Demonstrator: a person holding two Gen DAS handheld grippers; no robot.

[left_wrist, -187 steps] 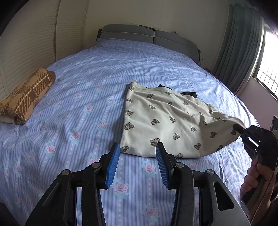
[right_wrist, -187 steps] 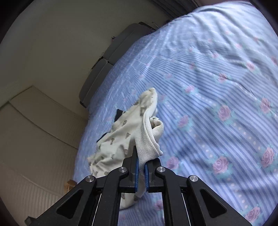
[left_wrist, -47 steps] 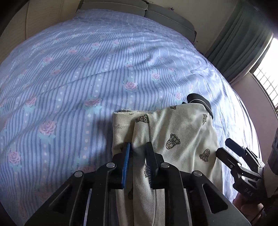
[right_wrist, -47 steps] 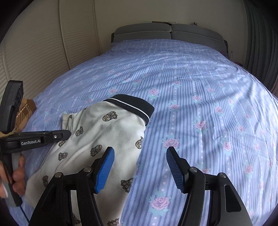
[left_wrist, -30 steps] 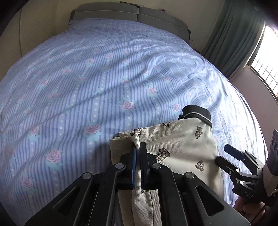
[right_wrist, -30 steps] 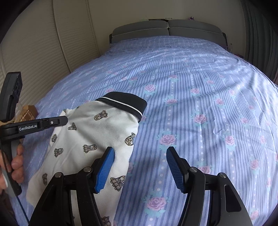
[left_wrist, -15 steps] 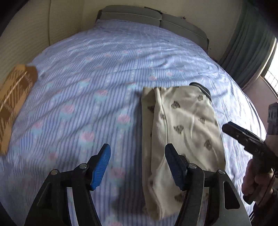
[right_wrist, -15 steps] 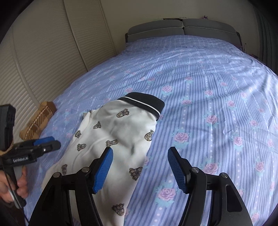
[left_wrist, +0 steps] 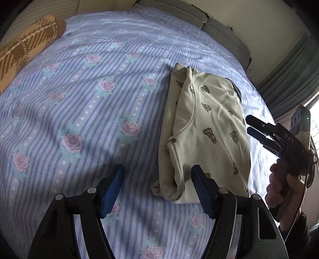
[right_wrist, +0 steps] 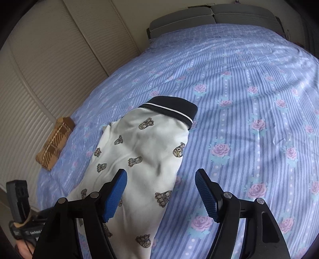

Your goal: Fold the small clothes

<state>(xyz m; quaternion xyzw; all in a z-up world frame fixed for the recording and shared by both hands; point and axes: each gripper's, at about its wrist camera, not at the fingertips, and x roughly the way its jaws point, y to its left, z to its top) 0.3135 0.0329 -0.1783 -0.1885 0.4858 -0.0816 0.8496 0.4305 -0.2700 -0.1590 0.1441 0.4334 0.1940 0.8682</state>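
A small cream shirt [left_wrist: 209,127] with a printed pattern and a dark collar [right_wrist: 171,108] lies folded lengthwise on the bed. My left gripper [left_wrist: 157,189] is open and empty, just short of the shirt's near end. My right gripper [right_wrist: 160,191] is open and empty, above the shirt's right edge [right_wrist: 139,159]. The right gripper also shows in the left wrist view [left_wrist: 257,127], to the right of the shirt.
The bed sheet [left_wrist: 79,99] is blue striped with pink roses. A folded brown plaid garment [left_wrist: 26,49] lies at the far left edge of the bed, near the wall [right_wrist: 53,145]. A grey headboard [right_wrist: 209,16] stands at the far end.
My left gripper let go of the shirt's fold, opened wide and drew back toward the near end. My right gripper stayed open and rose a little.
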